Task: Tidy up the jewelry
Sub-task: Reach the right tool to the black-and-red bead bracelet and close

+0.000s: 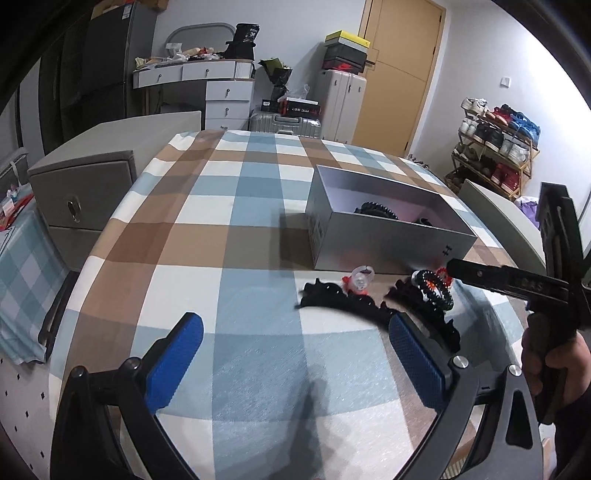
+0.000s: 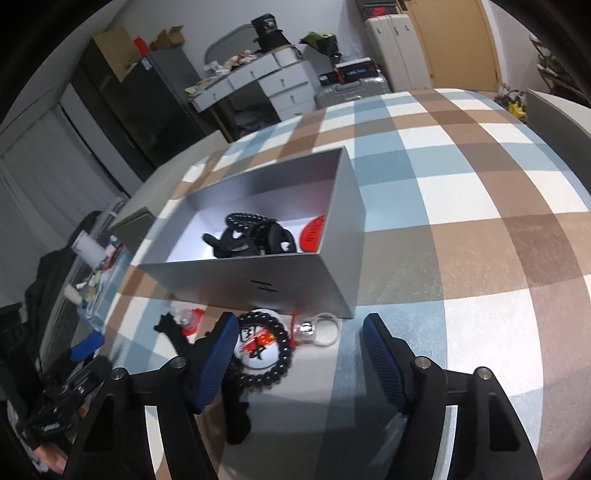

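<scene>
Some jewelry is already placed in the box (image 2: pixel 258 269). A bead bracelet (image 2: pixel 264 349) and black pieces (image 1: pixel 343 299) are left ahead of the right gripper (image 2: pixel 295 354), which is held wide open and empty.

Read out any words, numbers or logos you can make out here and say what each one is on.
"36": black box on the white dresser.
"China": red disc inside the open grey cardboard box.
Small dark logo mark on that box's front wall: no letters readable.
Embossed letters on the right gripper: too blurred.
</scene>
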